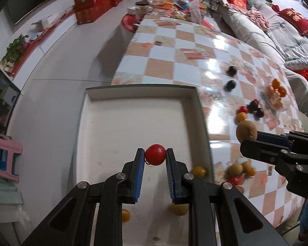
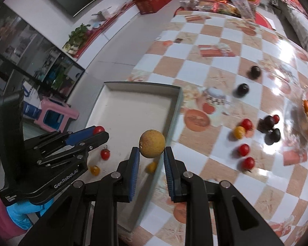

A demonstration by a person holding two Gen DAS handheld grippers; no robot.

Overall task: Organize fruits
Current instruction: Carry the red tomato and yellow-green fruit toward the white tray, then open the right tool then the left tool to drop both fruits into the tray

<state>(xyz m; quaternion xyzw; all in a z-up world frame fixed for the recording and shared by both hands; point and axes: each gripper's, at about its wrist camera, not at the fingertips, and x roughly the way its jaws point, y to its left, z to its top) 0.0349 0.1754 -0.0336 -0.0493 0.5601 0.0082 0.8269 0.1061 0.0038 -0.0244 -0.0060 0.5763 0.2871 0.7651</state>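
My left gripper [image 1: 155,155] is shut on a red cherry tomato [image 1: 155,154] and holds it above the white tray [image 1: 133,110]; it also shows in the right wrist view [image 2: 98,131]. My right gripper [image 2: 151,150] is shut on a tan round fruit [image 2: 152,146] by the tray's [image 2: 133,106] right edge; it shows in the left wrist view [image 1: 246,138] with the fruit [image 1: 246,132]. In the tray lie a red tomato [image 2: 105,154] and yellow tomatoes [image 2: 95,170]. Loose red, yellow and dark fruits [image 2: 244,149] lie on the checked table [image 2: 225,61].
A clear bag of oranges [image 1: 276,94] lies at the table's right side. Two dark fruits [image 1: 230,85] sit mid-table. Snack packets and a jar [image 1: 141,8] crowd the far end. A sofa [image 1: 277,30] runs along the right; a pink stool [image 2: 55,114] stands on the floor left.
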